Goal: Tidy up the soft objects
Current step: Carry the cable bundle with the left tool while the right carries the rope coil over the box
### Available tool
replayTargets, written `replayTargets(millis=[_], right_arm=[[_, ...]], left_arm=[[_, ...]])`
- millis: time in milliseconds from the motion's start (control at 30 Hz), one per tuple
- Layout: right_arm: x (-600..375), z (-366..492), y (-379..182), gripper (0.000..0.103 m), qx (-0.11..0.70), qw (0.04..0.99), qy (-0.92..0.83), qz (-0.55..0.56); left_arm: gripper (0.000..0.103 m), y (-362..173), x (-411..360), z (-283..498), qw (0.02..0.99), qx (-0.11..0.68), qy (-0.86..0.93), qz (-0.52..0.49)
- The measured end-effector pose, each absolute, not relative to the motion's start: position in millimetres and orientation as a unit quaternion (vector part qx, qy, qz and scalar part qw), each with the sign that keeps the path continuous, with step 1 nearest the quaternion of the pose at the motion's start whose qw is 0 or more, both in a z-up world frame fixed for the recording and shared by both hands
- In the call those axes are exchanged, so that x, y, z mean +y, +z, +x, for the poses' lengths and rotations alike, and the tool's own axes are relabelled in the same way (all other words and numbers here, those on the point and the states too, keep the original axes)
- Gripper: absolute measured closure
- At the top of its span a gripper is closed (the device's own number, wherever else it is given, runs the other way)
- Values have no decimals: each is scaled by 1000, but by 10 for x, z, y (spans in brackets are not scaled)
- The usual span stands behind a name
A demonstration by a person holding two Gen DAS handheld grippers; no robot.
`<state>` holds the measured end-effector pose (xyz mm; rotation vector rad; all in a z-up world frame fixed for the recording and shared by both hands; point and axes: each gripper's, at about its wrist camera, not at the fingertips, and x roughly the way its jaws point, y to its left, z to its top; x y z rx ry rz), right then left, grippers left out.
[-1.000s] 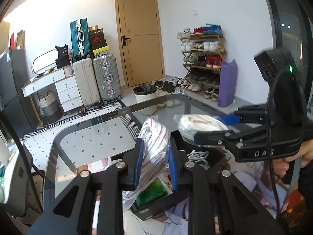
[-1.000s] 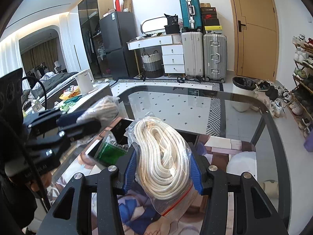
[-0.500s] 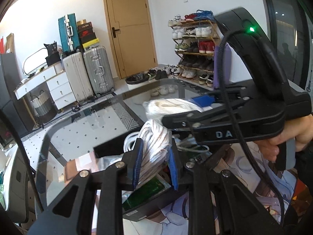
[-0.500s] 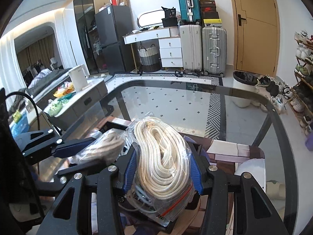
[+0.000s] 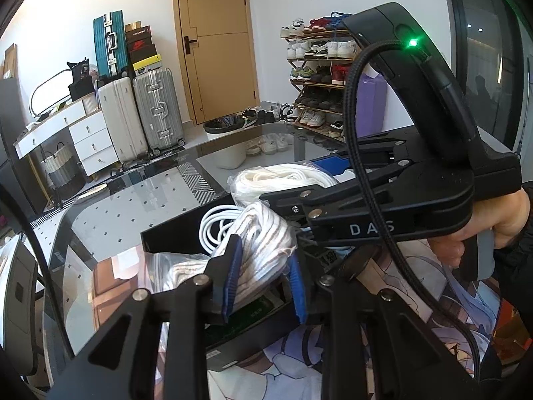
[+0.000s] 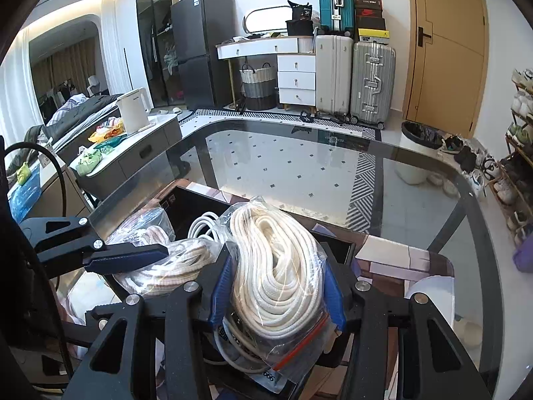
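My left gripper [image 5: 265, 281] is shut on a bagged bundle of white-and-brown striped rope [image 5: 263, 243] and holds it low inside an open black box [image 5: 180, 233]. My right gripper [image 6: 278, 291] is shut on a clear zip bag of cream rope [image 6: 276, 270] over the same box [image 6: 190, 203]. The right gripper [image 5: 383, 210] crosses the left wrist view, with its cream rope [image 5: 279, 178] behind. The left gripper's finger [image 6: 128, 255] and its striped rope [image 6: 173, 266] show at the left of the right wrist view. A coiled white cable [image 6: 203, 226] lies in the box.
The box stands on a printed mat [image 5: 416, 280] on a glass table [image 6: 299, 166]. A white roll [image 6: 433, 296] lies right of the box. Suitcases [image 6: 373, 83], a door, a bin and a shoe rack [image 5: 319, 76] stand beyond the table.
Both grippers have come down and together over the black box, each still holding its rope bag. The striped rope now sits inside the box beside the white cable.
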<state>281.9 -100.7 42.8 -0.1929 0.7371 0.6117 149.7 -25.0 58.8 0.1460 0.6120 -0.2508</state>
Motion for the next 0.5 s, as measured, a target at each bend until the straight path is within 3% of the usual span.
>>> replayTargets(millis=[333,433,500], right_arm=[[-1050,2785,450,52,354,882,300,-88],[-1120,2742,488,44,349,883,302,-83],[-1187,2709,525,37,344,886,300,-77]], left_arm=[[74,586,-201,1525,941,307,-125,71],[72,601,-212,1515,940,308,-125,74],[63,613,-227,1490,941,306,-126,75]])
